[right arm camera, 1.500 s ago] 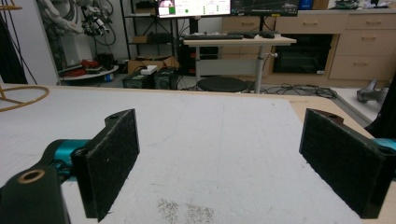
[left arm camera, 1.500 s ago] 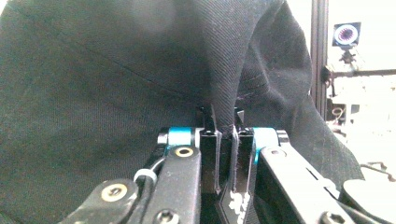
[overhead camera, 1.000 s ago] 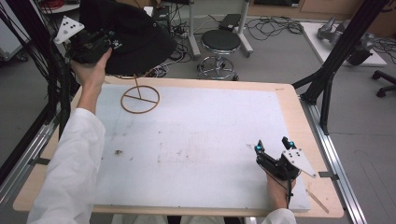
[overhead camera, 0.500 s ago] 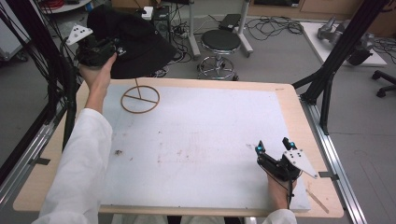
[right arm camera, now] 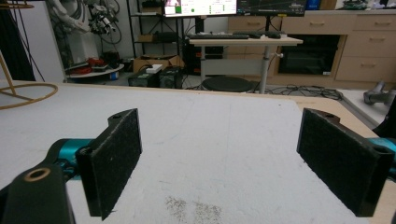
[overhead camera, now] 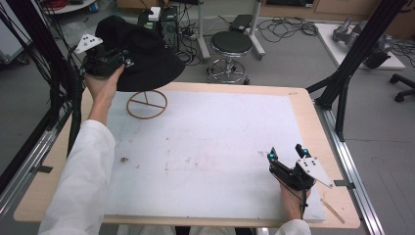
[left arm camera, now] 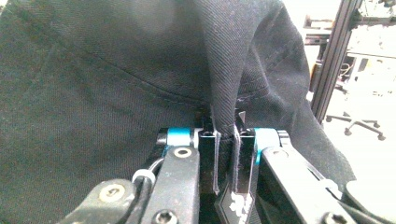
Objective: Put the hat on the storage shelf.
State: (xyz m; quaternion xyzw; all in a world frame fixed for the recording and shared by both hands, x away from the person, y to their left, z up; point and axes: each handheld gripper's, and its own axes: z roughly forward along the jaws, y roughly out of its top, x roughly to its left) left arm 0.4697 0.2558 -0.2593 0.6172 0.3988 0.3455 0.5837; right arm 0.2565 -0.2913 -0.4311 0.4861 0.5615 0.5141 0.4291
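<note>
Fingers (left arm camera: 215,158) of left gripper (left arm camera: 225,161) pinching a fold of black hat (left arm camera: 116,70).

Beyond the far edge of the surface (overhead camera: 313,117), a round black stool (overhead camera: 231,43) on a chrome base stands on the grey floor, with black cables (overhead camera: 286,30) strewn behind it. Computer towers (overhead camera: 159,17) sit near it, to the left. A black metal frame post (overhead camera: 359,54) slants up at the right side of the surface, and the wheeled base of an office chair (overhead camera: 403,88) shows at the right edge. In the right gripper view, a desk with a keyboard (right arm camera: 223,36) and a monitor (right arm camera: 198,7) above it stands in the background, beside wooden drawers (right arm camera: 369,44).
</note>
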